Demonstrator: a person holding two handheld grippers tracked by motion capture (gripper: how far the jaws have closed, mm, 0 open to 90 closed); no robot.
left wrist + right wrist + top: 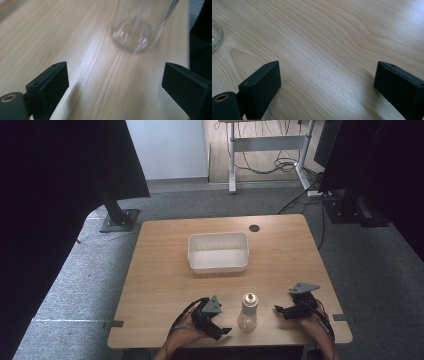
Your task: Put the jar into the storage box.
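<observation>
Left gripper [223, 332]: I see jaws spread, empty.
Right gripper [276, 309]: same.
Progress: bottle [248, 312] ungrasped; tub [218, 266] empty.

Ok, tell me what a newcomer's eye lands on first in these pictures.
Probably the clear glass bottle standing upright near the table's front edge, flanked by the left gripper and right gripper, both with jaws spread and holding nothing. Next, the empty white tub sitting farther back, around the table's middle.
</observation>
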